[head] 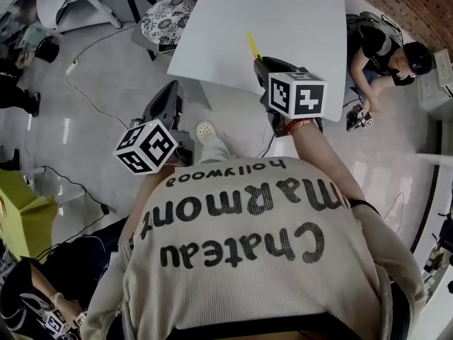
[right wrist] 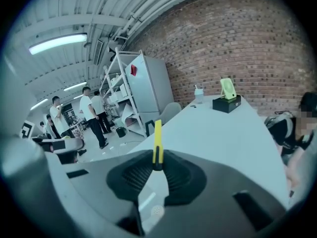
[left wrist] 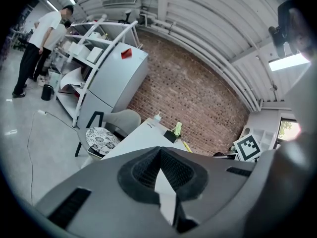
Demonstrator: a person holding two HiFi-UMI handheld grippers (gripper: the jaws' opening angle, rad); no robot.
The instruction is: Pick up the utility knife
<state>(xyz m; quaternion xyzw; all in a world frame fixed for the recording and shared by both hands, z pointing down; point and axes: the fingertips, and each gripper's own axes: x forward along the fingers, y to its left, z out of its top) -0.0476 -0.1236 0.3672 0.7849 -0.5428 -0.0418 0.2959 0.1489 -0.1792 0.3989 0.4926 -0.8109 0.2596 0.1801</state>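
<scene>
Lift step: right tongs (right wrist: 157,168) clamp the utility knife (right wrist: 157,142) at frame centre (left tongs (left wrist: 159,155) closed, empty); next move likely requires raising it clear of the table (right wrist: 223,133).

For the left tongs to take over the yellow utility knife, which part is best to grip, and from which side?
Probably the free front end of the utility knife, coming from ahead of the right tongs: that slim straight part sticks out past them; the rest is clamped.

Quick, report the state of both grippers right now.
Left gripper: shut, nothing between its jaws.
Right gripper: shut on the yellow utility knife.
</scene>
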